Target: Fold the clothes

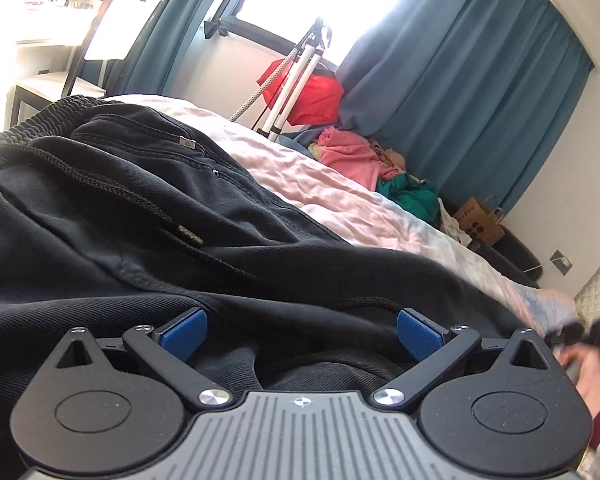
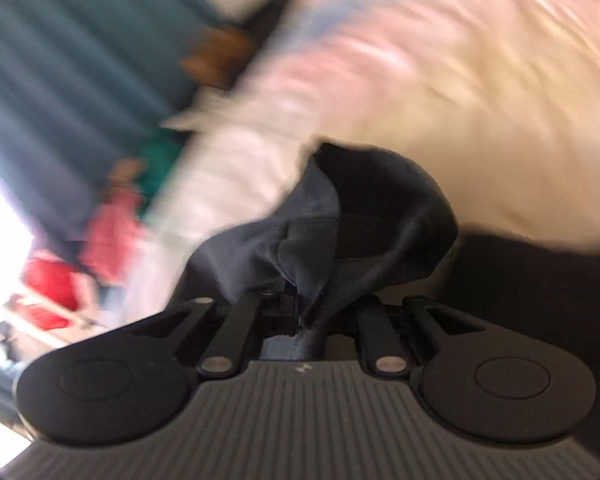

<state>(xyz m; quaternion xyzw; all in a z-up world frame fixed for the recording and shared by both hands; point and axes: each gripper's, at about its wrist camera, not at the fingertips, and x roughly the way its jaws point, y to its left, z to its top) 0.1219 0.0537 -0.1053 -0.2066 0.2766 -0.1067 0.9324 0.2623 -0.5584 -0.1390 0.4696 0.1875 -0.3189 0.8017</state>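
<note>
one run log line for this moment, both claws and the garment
left claw: open, low over black trousers | right claw: shut on dark fabric, view blurred | trousers on pink bedsheet | fold unfinished

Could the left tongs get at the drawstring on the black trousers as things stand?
Probably yes: the left tongs stand open over the black cotton trousers, and the braided black drawstring lies uncovered just ahead.

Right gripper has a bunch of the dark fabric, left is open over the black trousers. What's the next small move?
Probably close the left gripper on the black drawstring trousers: its blue pads are spread with cloth between them, while the right gripper already clamps dark cloth.
</note>
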